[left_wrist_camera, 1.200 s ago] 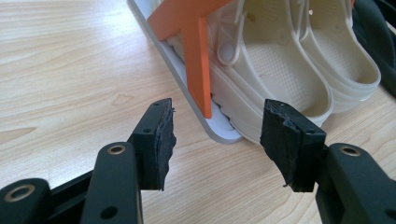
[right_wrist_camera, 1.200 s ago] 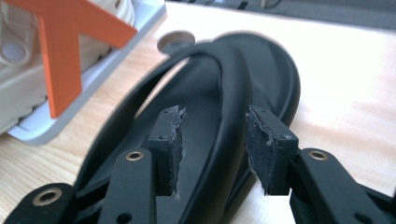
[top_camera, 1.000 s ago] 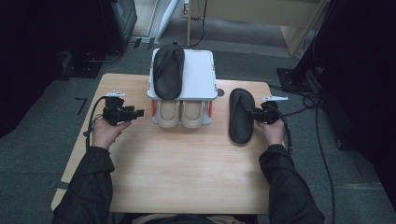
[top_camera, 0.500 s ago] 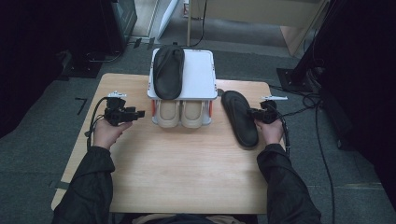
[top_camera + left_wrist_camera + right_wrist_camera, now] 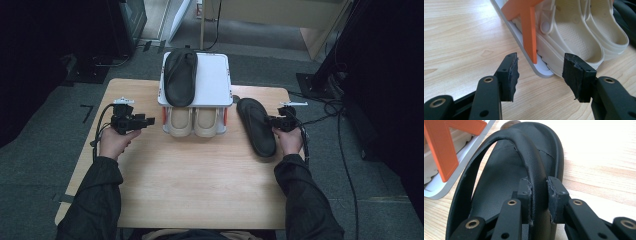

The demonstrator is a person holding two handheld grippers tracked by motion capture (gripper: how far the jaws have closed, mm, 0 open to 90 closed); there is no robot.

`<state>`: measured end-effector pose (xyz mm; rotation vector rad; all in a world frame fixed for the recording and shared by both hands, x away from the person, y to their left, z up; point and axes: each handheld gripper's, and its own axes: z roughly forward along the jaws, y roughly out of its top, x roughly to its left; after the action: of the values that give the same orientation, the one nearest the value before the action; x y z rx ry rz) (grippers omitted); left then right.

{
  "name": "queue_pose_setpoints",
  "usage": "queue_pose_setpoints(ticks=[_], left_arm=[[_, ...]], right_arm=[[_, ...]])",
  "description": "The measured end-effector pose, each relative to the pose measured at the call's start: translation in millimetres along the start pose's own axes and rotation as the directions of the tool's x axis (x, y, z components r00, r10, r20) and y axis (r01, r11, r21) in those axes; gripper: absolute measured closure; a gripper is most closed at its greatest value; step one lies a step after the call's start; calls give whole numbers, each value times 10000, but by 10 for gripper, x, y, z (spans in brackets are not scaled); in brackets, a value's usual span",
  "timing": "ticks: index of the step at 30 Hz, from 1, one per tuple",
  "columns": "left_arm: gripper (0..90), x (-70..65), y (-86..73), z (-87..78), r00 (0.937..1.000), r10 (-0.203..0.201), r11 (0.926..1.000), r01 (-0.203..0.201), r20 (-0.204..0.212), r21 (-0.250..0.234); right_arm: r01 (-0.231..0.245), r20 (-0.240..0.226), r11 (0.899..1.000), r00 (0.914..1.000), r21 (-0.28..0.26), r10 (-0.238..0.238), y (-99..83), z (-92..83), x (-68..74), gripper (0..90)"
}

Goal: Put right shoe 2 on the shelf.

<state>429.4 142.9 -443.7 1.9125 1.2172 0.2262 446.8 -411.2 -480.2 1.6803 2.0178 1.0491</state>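
Your right tongs (image 5: 539, 192) have just been closing and now pinch the strap of the black flip-flop (image 5: 256, 127), which lies on the tabletop (image 5: 200, 185) just right of the white shoe rack (image 5: 215, 80); your left tongs (image 5: 539, 71) stand wide and empty near the rack's corner. The sandal looks light, soft and floppy, so expect sag. Its mate (image 5: 181, 76) lies atop the rack, cream clogs (image 5: 194, 121) below.
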Motion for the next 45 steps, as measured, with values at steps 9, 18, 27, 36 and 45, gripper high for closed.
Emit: queue_pose_setpoints(ticks=[9,18,27,36,45], left_arm=[[452,-11,16,9,10000,-7,10000,7,67,50],[451,-54,26,45,9996,249,9996,-251,139,141],[445,-60,41,44,9993,162,9999,-163,323,37],[445,-95,44,59,9988,345,9994,-347,355,61],[445,-101,44,49,9982,392,9992,-393,444,3]], right_arm=[[-92,51,9998,9999,-165,93,96,-126,93,745],[52,103,9996,9999,-292,-49,350,-254,187,744],[-24,117,9979,9999,-641,31,633,-441,245,743],[-47,151,9967,9999,-816,60,947,-599,341,746],[309,190,9957,9994,-874,-293,1261,-744,492,746]])
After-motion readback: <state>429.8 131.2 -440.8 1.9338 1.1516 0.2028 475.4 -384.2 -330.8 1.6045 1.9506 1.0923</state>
